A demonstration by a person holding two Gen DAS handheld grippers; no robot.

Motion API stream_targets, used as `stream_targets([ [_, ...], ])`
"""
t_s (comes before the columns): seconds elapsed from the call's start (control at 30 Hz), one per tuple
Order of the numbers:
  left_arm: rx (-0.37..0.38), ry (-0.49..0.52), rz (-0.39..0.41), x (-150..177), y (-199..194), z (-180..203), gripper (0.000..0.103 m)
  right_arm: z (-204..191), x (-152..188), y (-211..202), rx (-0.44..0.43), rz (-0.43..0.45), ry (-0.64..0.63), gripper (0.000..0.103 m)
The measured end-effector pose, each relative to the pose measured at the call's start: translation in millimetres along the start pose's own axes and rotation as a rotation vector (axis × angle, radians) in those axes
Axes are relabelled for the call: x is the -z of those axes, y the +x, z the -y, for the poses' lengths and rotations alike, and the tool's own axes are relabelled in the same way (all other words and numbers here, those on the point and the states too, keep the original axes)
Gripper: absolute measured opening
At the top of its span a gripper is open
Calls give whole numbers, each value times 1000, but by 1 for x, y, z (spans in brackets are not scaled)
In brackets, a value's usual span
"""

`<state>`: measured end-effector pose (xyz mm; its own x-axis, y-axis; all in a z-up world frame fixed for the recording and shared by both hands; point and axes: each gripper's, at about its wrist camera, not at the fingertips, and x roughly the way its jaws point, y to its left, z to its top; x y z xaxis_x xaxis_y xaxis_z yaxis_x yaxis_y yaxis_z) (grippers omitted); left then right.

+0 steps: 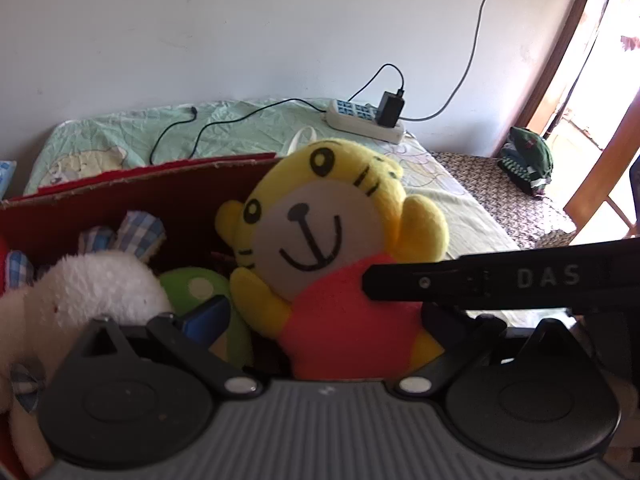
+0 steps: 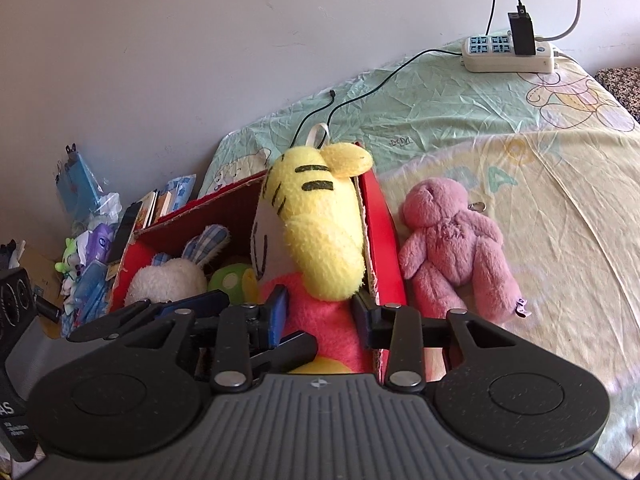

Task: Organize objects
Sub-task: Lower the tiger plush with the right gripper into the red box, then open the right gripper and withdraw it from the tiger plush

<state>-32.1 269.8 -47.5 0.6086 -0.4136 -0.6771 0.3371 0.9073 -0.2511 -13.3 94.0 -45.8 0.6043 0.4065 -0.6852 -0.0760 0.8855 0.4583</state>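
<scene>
Black linkage arms, silver pivot screws, blue finger pads (image 2: 277, 312), ribbed grey housings; white "DAS" lettering (image 1: 548, 276) on right gripper (image 2: 320, 314)

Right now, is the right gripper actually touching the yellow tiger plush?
Touching. The right wrist view shows the right gripper with both blue pads pressed into the red body of the yellow tiger plush over the red box.

tiger plush (image 2: 320, 240) sits in the box (image 2: 384, 240) on the bed (image 2: 540, 200), bunny (image 2: 168, 280) left of it, bear (image 2: 452, 248) just right outside the box
</scene>
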Motion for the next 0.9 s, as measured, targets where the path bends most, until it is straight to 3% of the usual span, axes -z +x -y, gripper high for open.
stream_targets([
  [0.5, -66, -7, -51, 0, 8, 7, 102, 31, 12, -18, -160, 24, 135, 34],
  [0.9, -94, -14, -95, -6, 9, 11, 102, 35, 15, -21, -183, 32, 155, 33],
])
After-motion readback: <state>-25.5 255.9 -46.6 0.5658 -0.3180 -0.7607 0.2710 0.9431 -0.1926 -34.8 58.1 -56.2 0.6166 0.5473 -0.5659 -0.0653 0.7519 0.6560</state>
